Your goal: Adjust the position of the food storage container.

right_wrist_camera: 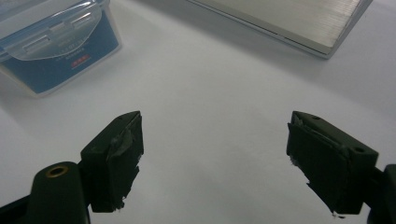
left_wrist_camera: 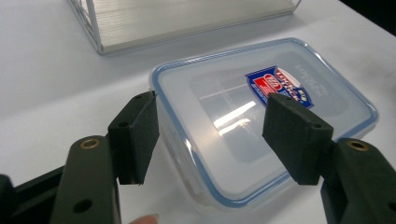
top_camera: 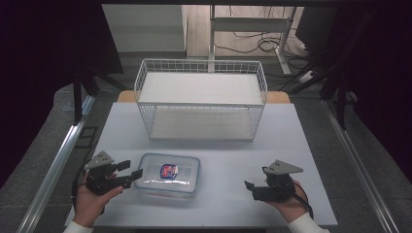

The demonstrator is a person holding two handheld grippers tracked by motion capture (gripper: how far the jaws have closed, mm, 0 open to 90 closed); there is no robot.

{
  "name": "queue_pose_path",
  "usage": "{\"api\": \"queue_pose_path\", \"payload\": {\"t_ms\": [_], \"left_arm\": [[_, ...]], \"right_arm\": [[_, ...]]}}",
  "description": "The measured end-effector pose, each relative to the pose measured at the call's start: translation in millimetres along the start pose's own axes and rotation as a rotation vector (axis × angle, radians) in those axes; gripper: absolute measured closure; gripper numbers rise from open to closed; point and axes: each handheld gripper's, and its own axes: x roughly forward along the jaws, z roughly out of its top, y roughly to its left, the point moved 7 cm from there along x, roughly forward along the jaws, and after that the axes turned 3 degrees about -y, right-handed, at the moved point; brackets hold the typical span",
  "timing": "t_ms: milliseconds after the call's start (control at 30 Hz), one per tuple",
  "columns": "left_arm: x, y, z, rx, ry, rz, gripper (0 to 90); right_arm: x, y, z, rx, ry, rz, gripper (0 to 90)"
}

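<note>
A clear plastic food container (top_camera: pixel 167 174) with a blue-rimmed lid and a red and blue label lies flat near the table's front left. My left gripper (top_camera: pixel 132 169) is at its left end, held level in a hand. In the left gripper view the container (left_wrist_camera: pixel 261 126) lies between the open jaws of that gripper (left_wrist_camera: pixel 215 123), with one pad beside its corner, the other over the lid, and neither clearly pressing. My right gripper (top_camera: pixel 256 180) rests at the front right, jaws wide apart. The right gripper view has bare table between them (right_wrist_camera: pixel 212 140) and the container (right_wrist_camera: pixel 56 42) far off.
A white wire basket shelf (top_camera: pixel 200 61) with two flat boards stands at the back middle of the white table (top_camera: pixel 228 150); its lower board edge (right_wrist_camera: pixel 299 23) is ahead of the right gripper. Dark floor and rails flank the table.
</note>
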Motion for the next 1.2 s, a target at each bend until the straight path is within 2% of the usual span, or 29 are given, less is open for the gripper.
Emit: {"api": "queue_pose_path", "payload": {"t_ms": [100,233,300,433,500,567,633,700,800,967,1200], "left_arm": [[1.4,7.9,2.4,-0.025,0.016,0.017,35.6],[2.0,13.9,2.3,-0.022,0.055,0.033,37.8],[0.6,22.8,2.8,-0.014,0.118,0.054,43.3],[-1.7,32.2,3.2,-0.022,0.170,0.059,52.1],[-1.4,33.9,2.4,-0.023,0.183,0.064,59.9],[2.3,37.3,-1.6,-0.013,0.225,0.075,67.2],[3.8,38.2,-2.4,-0.009,0.232,0.082,74.6],[9.1,42.0,-5.4,-0.002,0.264,0.096,82.2],[13.9,45.1,-8.6,-0.011,0.302,0.095,88.2],[22.7,47.4,-13.2,-0.005,0.355,0.106,89.7],[34.8,40.2,-21.6,0.004,0.406,0.079,89.8]], "right_arm": [[-0.4,-0.1,0.4,0.001,-0.004,0.000,19.0],[-0.3,0.2,0.1,0.000,-0.001,0.001,18.9],[-0.1,0.5,0.1,-0.002,-0.005,0.004,18.8],[0.9,0.0,-0.9,-0.007,-0.003,0.004,18.8],[1.3,-0.2,-0.9,-0.006,-0.002,0.001,18.7],[1.6,-0.1,-1.0,-0.008,0.000,0.001,18.7],[1.6,-0.6,-1.4,-0.008,0.003,-0.003,18.7],[1.7,-1.3,-1.9,-0.005,0.003,-0.007,18.7],[1.9,-2.5,-2.0,-0.007,0.004,-0.011,18.7],[3.9,-2.1,-1.9,-0.002,0.008,-0.010,18.6],[4.0,0.0,-2.2,-0.012,0.011,-0.009,18.6]]}}
